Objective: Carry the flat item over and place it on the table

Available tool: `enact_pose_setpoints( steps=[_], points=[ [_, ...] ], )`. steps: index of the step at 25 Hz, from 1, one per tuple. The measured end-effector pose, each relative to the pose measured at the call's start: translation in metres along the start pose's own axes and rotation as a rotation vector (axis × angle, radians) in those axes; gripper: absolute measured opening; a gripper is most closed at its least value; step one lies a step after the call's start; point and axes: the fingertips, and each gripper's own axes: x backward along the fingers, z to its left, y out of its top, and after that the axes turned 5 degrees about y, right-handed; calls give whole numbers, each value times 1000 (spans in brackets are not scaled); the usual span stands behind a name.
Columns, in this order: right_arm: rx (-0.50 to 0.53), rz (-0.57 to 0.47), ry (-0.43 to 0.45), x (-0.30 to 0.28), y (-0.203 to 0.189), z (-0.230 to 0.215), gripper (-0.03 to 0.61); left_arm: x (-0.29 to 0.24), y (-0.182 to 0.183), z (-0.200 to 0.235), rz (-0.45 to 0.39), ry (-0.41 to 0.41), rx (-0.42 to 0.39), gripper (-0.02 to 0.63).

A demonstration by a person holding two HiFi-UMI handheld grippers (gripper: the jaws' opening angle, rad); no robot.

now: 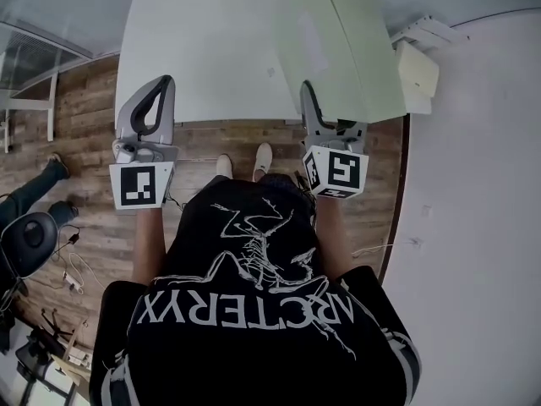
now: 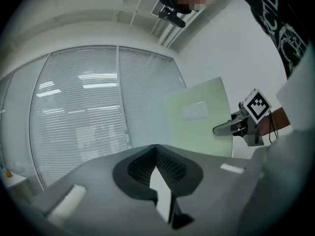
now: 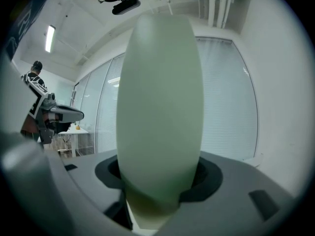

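At the left, the left gripper [image 1: 163, 85] is held out at about waist height, just short of the near edge of the white table [image 1: 203, 49]. Its jaws are seen pressed together at the tips with nothing between them, so no part in the carrying is taken by it. Further right, the flat item [image 1: 338, 41] (a pale green board with a small white label on one face) is clamped by its lower edge in the right gripper [image 1: 308, 91]. The jaws are closed tight on the board, which is held raised and close to upright over the right part of the table, not lying on it. The step in hand is judged to be the end of the carry, just ahead of the placing. For the next move, the board would need to be tipped down flat, lowered until its face is borne by the tabletop, and kept well inside the right edge before the jaws are parted. Both forearms are extended forward, level and roughly parallel, with the marker cubes facing the person's chest.
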Motion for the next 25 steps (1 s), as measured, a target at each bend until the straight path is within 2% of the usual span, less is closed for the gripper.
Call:
enact_pose_setpoints(
  steps=[6,13,17,25],
  points=[
    [-17,33,18,-9,-18,-12,268,-7,4,-17,2,1,8,9],
    [-98,160,20,-40,-97,-25,268,-1,2,-37,42,1,-22,10],
    [-78,211,28,-64,-130,-20,268,10,-3,-31,85,35,-19,9],
    [-52,239,26,-103,-177,-19,268,27,-12,-27,146,98,-33,9]
  ],
)
